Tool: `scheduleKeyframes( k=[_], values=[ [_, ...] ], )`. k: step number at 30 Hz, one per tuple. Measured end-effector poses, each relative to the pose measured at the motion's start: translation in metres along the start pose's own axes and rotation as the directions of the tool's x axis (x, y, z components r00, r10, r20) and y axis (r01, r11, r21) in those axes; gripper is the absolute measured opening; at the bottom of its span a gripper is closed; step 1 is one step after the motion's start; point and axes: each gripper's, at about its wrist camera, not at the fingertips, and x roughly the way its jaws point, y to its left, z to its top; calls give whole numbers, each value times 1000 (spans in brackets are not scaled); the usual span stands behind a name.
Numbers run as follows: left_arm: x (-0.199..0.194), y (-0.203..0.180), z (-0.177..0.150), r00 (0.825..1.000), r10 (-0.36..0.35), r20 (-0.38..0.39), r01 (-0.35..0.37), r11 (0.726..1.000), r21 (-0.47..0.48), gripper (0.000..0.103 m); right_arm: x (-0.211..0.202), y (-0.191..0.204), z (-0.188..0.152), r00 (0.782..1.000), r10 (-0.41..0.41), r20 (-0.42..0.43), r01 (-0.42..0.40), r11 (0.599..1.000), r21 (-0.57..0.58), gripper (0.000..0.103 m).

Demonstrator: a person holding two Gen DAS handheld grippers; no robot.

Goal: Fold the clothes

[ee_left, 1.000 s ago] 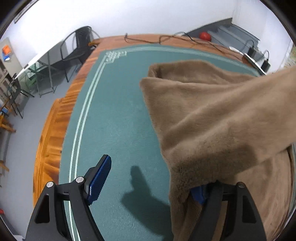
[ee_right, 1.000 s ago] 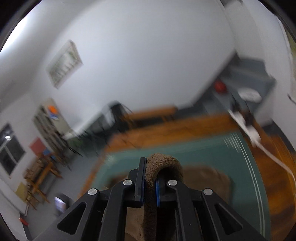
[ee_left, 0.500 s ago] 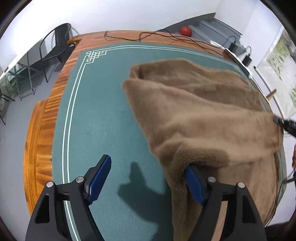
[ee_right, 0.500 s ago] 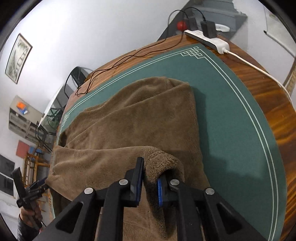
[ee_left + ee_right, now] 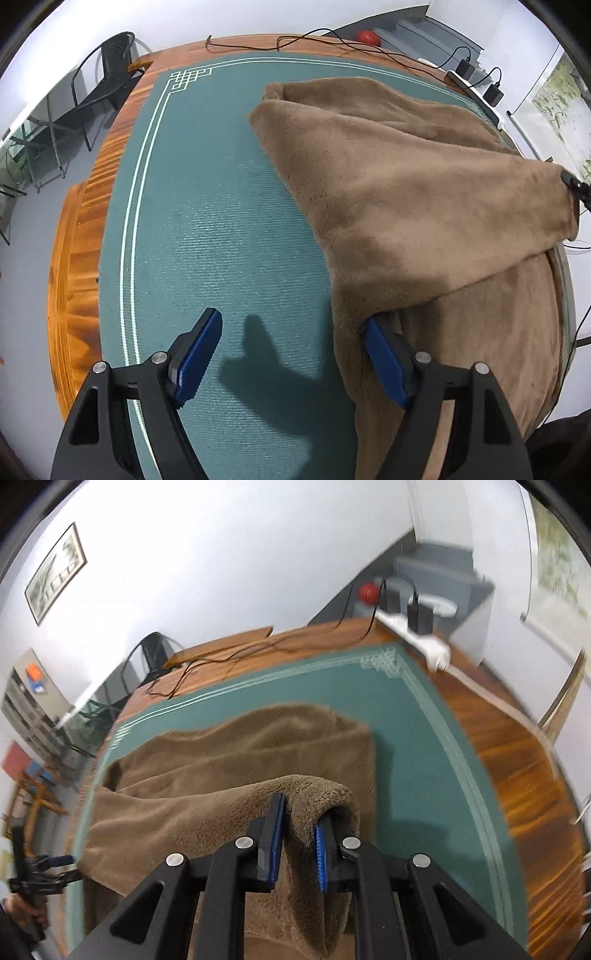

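Brown garment (image 5: 229,775) pinched between right claw (image 5: 297,845) fingers.

The brown garment (image 5: 424,206) covers the mat (image 5: 221,229) beneath it and runs off the bottom edge. Right wrist view: the power strip (image 5: 428,646) is motion-blurred.

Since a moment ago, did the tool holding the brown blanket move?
Yes. The right tool tipped up: the white power strip sits lower in its view, with more wall above the green mat.
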Motion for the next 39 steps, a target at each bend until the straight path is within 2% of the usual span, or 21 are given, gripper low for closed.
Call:
scheduleKeyframes(
  k=[5, 8, 11, 14, 16, 18, 20, 22, 25, 33, 34, 36, 37, 39],
  values=[
    [9, -22, -8, 999, -42, -12, 42, 999, 8, 81, -29, -5, 12, 992, -54, 116, 51, 998, 29, 15],
    [18, -32, -13, 999, -40, -28, 40, 999, 13, 81, -47, -15, 22, 981, -86, 175, 75, 995, 67, 15],
    [24, -33, -12, 1000, -17, -26, 17, 1000, -17, 81, -45, -24, 24, 985, -84, 152, 73, 994, 81, 15],
    [17, -23, -9, 999, 45, 30, -43, 996, -72, 83, -41, -23, 17, 991, -65, 117, 56, 996, 76, 15],
    [9, -12, -9, 992, 108, 65, -101, 989, -107, 83, -38, -16, 13, 995, -17, 97, 11, 998, 57, 15],
    [7, 4, -13, 985, 162, 62, -151, 977, -151, 83, -31, 0, 6, 997, 46, 60, -47, 999, 14, 15],
    [7, 19, -18, 986, 161, 45, -148, 968, -203, 83, -22, 21, -2, 997, 73, 20, -71, 996, -57, 15],
    [7, 32, -25, 990, 138, 31, -127, 963, -238, 82, -13, 36, -9, 999, 51, 8, -50, 994, -102, 15],
    [8, 27, -31, 988, 152, 25, -144, 968, -204, 82, 0, 39, -6, 999, 41, 3, -41, 996, -79, 15],
    [10, 19, -34, 991, 134, 29, -125, 970, -208, 83, -21, 36, 30, 989, 20, 147, -12, 998, -54, 15],
    [10, 16, -35, 991, 131, 27, -123, 972, -202, 83, -11, 33, 31, 994, 13, 108, -7, 999, -53, 15],
    [10, 12, -38, 993, 117, 19, -111, 977, -184, 83, 22, 25, 26, 999, -2, -38, -1, 997, -72, 17],
    [10, 11, -38, 994, 111, 15, -106, 979, -174, 82, 41, 19, 20, 993, -2, -120, -6, 998, -70, 20],
    [6, 9, -42, 994, 109, 6, -107, 984, -142, 83, 71, 3, 2, 966, 22, -258, -25, 1000, -9, 22]
  ],
)
